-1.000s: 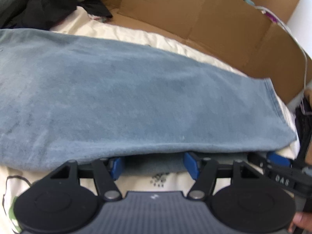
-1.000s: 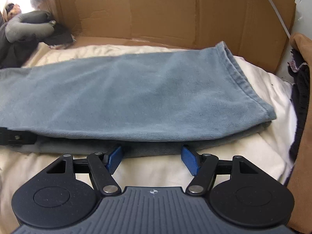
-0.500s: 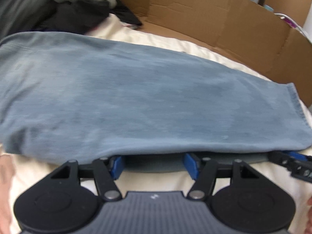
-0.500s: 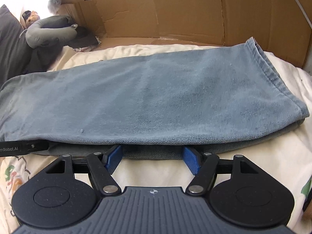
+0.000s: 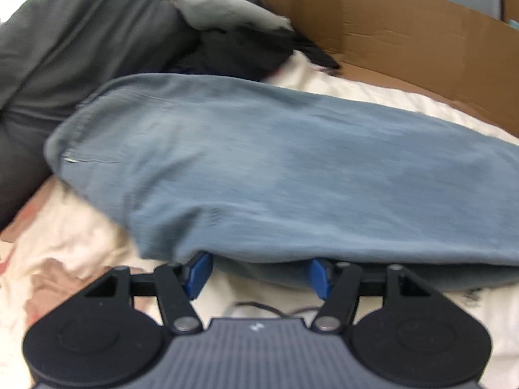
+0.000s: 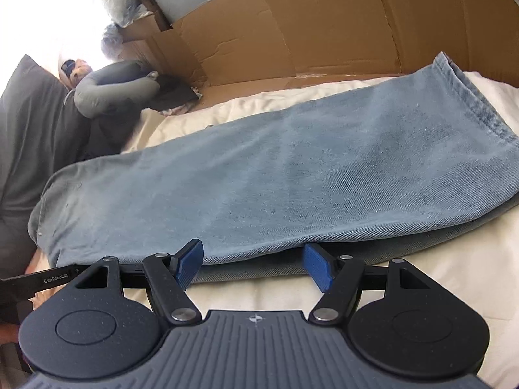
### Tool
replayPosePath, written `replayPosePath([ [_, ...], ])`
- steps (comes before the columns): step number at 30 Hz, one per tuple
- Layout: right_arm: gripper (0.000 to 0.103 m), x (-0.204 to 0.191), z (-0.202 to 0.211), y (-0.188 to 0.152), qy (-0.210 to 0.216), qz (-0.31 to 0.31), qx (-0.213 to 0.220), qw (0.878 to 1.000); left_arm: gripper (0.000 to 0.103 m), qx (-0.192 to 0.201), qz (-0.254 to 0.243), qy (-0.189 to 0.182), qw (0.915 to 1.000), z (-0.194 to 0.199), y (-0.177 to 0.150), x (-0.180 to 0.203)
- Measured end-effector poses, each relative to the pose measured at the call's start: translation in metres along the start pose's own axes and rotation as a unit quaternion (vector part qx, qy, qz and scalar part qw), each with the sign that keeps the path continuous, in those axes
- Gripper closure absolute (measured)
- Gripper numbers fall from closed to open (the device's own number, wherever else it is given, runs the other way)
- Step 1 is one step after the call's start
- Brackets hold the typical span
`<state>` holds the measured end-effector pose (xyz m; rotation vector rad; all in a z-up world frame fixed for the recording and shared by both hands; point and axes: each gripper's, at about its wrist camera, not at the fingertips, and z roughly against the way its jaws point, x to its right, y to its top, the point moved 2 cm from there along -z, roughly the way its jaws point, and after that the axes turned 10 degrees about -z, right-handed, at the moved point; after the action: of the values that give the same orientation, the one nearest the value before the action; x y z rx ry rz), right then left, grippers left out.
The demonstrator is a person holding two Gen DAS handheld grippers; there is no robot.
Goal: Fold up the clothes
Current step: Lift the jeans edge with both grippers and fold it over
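Landmark: the jeans (image 6: 275, 175), light blue denim, lying lengthwise on the cream bedsheet (image 6: 421, 278) with one leg stacked over the other, the hem end (image 6: 467, 97) toward the cardboard and the waist end (image 5: 84, 142) toward the dark clothing. Both grippers sit at the near long edge of the jeans. Left gripper (image 5: 258, 275): fingers spread wide, blue pads (image 5: 198, 274) tucked just under the overhanging top layer, nothing pinched. Right gripper (image 6: 254, 269): fingers likewise spread, pads (image 6: 316, 267) at the edge of the lower layer, gripping nothing. Judgement: the two tools are staged along the same edge, toward the two ends, so the garment can be seized at two places and folded without skewing; the open stance suits sliding around the double thickness. The left view is blurred, so the contact there is uncertain. Beyond the far edge of the jeans stands a flattened cardboard wall (image 6: 324, 26). Past the waist end lies a heap of dark clothing (image 5: 81, 42) and a grey neck pillow (image 6: 113, 81). The sheet is soft and rumpled.
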<state>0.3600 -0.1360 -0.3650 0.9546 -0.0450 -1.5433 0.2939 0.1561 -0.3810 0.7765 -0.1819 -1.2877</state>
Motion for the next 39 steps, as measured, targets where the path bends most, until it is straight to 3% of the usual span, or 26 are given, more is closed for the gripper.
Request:
replayPosePath([
  [9,0.029,0.001,-0.001,-0.007,-0.003,0.005,-0.009,1.0,0.035,0.031,0.015,0.093,0.9951,-0.002,0.011,-0.029],
  [13,0.029,0.001,-0.003,-0.01,-0.005,0.004,-0.013,1.0,0.032,0.036,0.002,0.105,0.9938,-0.001,0.008,-0.031],
  [19,0.029,-0.001,-0.005,-0.01,-0.006,0.01,-0.016,1.0,0.03,-0.002,0.038,0.084,0.9958,-0.022,-0.008,-0.044],
  [26,0.029,0.001,-0.008,-0.014,-0.012,0.015,-0.021,1.0,0.023,0.012,0.071,0.048,0.9963,-0.038,-0.01,-0.054],
  [30,0.03,0.002,-0.009,-0.013,-0.017,0.015,-0.021,1.0,0.013,-0.004,0.131,0.02,0.9912,-0.053,-0.012,-0.074],
  [32,0.03,0.001,-0.009,-0.012,-0.018,0.012,-0.022,1.0,0.014,0.004,0.117,0.021,0.9929,-0.053,-0.012,-0.076],
  [35,0.03,0.001,-0.009,-0.012,-0.019,0.013,-0.022,1.0,0.031,0.021,0.064,0.023,0.9974,-0.045,-0.01,-0.071],
  [37,0.03,0.001,-0.008,-0.012,-0.019,0.015,-0.02,0.999,0.063,0.028,0.043,0.038,0.998,-0.038,-0.007,-0.072],
  [39,0.03,0.002,-0.007,-0.013,-0.02,0.014,-0.02,1.0,0.071,0.033,0.034,0.049,0.9977,-0.032,-0.006,-0.076],
])
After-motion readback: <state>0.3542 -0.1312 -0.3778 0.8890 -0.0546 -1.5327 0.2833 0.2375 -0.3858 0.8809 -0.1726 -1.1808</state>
